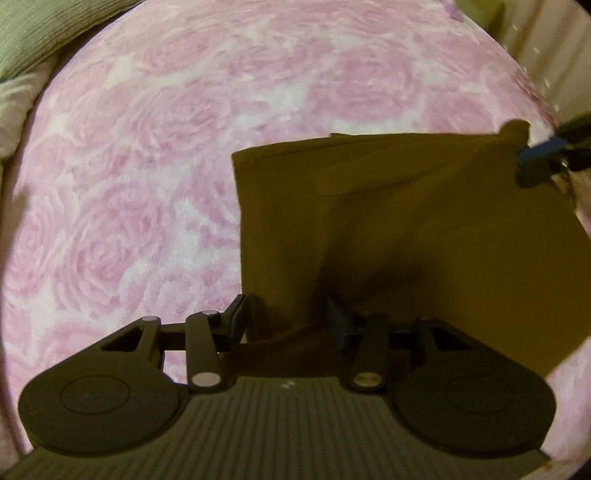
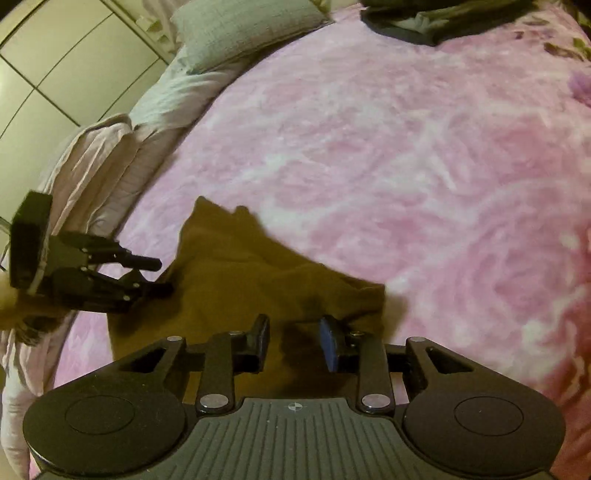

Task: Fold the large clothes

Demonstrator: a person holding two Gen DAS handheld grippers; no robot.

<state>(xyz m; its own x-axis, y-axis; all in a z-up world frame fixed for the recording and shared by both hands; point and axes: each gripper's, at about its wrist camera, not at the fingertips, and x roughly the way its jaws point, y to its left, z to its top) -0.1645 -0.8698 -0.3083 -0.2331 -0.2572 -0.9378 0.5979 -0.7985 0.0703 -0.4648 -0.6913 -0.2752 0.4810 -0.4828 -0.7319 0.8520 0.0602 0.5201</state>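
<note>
While the left gripper (image 1: 286,317) points steeply down at the bed, its fingers (image 1: 238,319) are spread apart, and a fold of the brown cloth (image 1: 424,229) sits loose between them with nothing squeezing it. The right gripper (image 2: 293,343) also has its fingers (image 2: 328,343) spread, with the cloth's near edge lying just under them and not pinched. The brown cloth is a folded, flat shape on the pink rose blanket (image 1: 147,147). In the left wrist view it fills the middle and right of the frame, with its long side running from left to right, from one gripper toward the other. Each gripper is at one end of the cloth, so neither one is much nearer. In the right wrist view the left gripper (image 2: 162,275) shows at the middle left, at the cloth's far edge. I think a fold was just laid down, and the next grab needs both ends picked up evenly. A green pillow (image 2: 243,29) lies at the top left, well apart.
</note>
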